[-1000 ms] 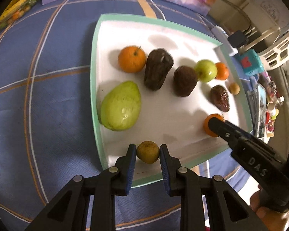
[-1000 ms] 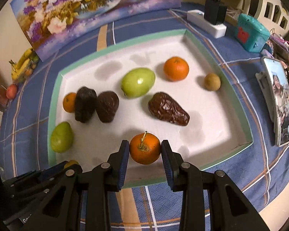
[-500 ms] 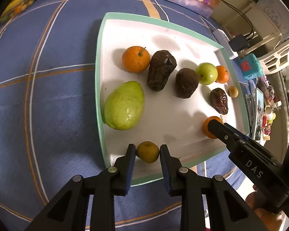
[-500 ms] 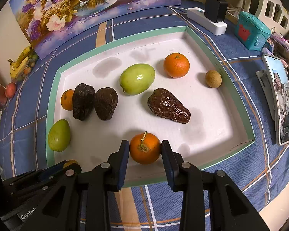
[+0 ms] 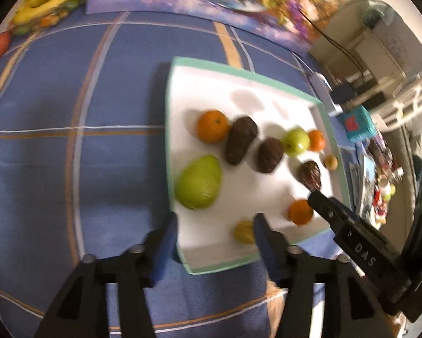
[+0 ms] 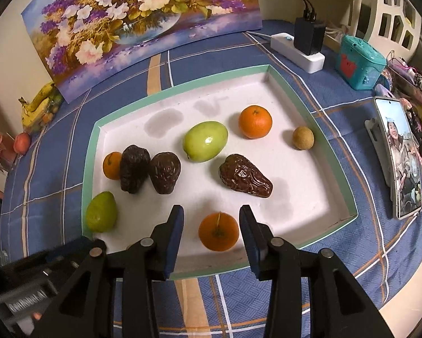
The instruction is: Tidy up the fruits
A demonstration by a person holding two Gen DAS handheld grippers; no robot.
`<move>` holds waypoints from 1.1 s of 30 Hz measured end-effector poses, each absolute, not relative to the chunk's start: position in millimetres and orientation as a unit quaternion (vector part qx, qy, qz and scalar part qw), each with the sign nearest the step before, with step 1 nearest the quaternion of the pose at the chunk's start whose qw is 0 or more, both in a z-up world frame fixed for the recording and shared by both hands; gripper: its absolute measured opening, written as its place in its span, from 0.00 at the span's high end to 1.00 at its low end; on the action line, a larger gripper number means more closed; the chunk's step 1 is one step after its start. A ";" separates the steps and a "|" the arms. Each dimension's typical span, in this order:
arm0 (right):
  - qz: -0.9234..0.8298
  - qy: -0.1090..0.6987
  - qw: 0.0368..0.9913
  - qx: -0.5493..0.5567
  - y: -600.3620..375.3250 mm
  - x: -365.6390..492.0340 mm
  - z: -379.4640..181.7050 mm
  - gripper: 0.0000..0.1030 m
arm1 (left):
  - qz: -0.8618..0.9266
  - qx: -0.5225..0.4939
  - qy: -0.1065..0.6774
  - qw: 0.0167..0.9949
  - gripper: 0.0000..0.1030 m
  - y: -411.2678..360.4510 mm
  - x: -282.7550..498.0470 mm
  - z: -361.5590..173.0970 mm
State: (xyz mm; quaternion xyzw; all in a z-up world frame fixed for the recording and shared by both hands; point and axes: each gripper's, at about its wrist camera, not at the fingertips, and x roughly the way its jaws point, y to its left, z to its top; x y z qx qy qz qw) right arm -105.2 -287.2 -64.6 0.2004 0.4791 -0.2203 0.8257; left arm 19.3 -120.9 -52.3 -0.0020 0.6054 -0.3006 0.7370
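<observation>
Both tongs stand apart: left tongs point(image 5: 215, 232) beside the small yellow fruit point(image 5: 244, 231), right tongs point(image 6: 211, 226) flanking an orange point(image 6: 218, 231) without touching; both fruits lie at the tray's point(image 6: 309, 95) near edge.

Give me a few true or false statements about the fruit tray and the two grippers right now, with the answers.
1. The right gripper is open around an orange without touching it. True.
2. The left gripper is clamped on the small yellowish fruit. False: its jaws are spread wide and the fruit lies free by the right finger.
3. Three dark brown fruits lie in the tray. True.
4. The phone lies inside the tray. False: it stands outside, on the blue cloth.
</observation>
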 end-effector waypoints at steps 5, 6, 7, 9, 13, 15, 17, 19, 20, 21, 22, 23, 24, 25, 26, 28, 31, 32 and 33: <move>-0.219 0.488 0.823 0.192 -283.9 -101.5 -69.6 0.29 | -0.253 -0.003 0.598 0.761 0.11 -101.8 31.8 -52.6; -0.218 0.489 0.823 0.191 -283.0 -100.6 -70.7 0.29 | -0.245 -0.003 0.596 0.765 0.07 -98.4 33.8 -53.1; -0.215 0.491 0.823 0.190 -281.2 -99.5 -71.7 0.29 | -0.240 -0.004 0.593 0.769 0.01 -95.6 35.1 -53.7; -0.212 0.490 0.824 0.189 -278.8 -98.7 -72.7 0.26 | -0.230 -0.004 0.588 0.776 0.00 -88.2 37.6 -54.1; -0.207 0.491 0.827 0.177 -271.5 -95.9 -75.5 0.11 | -0.214 -0.002 0.583 0.784 0.00 -78.7 39.8 -57.0; -0.206 0.490 0.829 0.172 -267.7 -95.1 -76.0 0.11 | -0.205 0.003 0.573 0.793 0.00 -72.4 39.0 -54.5; -0.202 0.487 0.832 0.172 -264.4 -94.5 -75.8 0.10 | -0.205 0.007 0.561 0.802 0.00 -67.2 37.4 -49.6; -0.197 0.482 0.836 0.173 -259.9 -94.2 -74.0 0.10 | -0.205 0.020 0.548 0.810 0.00 -58.7 33.2 -42.3; -0.197 0.480 0.837 0.171 -258.0 -94.1 -72.9 0.10 | -0.203 0.027 0.544 0.814 0.00 -54.7 30.7 -39.1; -0.198 0.478 0.839 0.168 -255.5 -94.0 -71.4 0.10 | -0.200 0.035 0.537 0.819 0.00 -51.2 27.5 -35.4; -0.198 0.477 0.840 0.165 -252.8 -94.1 -70.0 0.10 | -0.197 0.041 0.530 0.824 0.00 -49.4 24.4 -32.1; -0.198 0.476 0.842 0.163 -250.3 -94.5 -69.0 0.10 | -0.194 0.044 0.523 0.829 0.00 -46.5 21.6 -28.4; -0.197 0.475 0.843 0.161 -247.1 -95.2 -68.0 0.10 | -0.194 0.045 0.517 0.832 0.00 -43.1 18.2 -24.2; -0.196 0.474 0.843 0.160 -244.3 -95.8 -67.3 0.10 | -0.195 0.044 0.514 0.834 0.00 -40.8 16.8 -21.9; -0.193 0.474 0.844 0.158 -241.4 -96.6 -66.6 0.10 | -0.197 0.040 0.510 0.836 0.00 -36.0 14.0 -18.7; -0.188 0.474 0.847 0.150 -233.9 -98.6 -66.1 0.10 | -0.191 0.041 0.506 0.840 0.00 -28.3 10.0 -13.9; -0.186 0.471 0.850 0.146 -226.7 -102.3 -64.6 0.10 | -0.164 0.062 0.492 0.853 0.00 -24.8 6.7 -7.5; -0.186 0.469 0.851 0.147 -225.3 -103.9 -63.4 0.10 | -0.153 0.066 0.489 0.856 0.00 -21.8 4.9 -5.7; -0.186 0.466 0.852 0.148 -224.2 -105.8 -62.1 0.10 | -0.145 0.068 0.488 0.858 0.00 -18.1 3.6 -4.3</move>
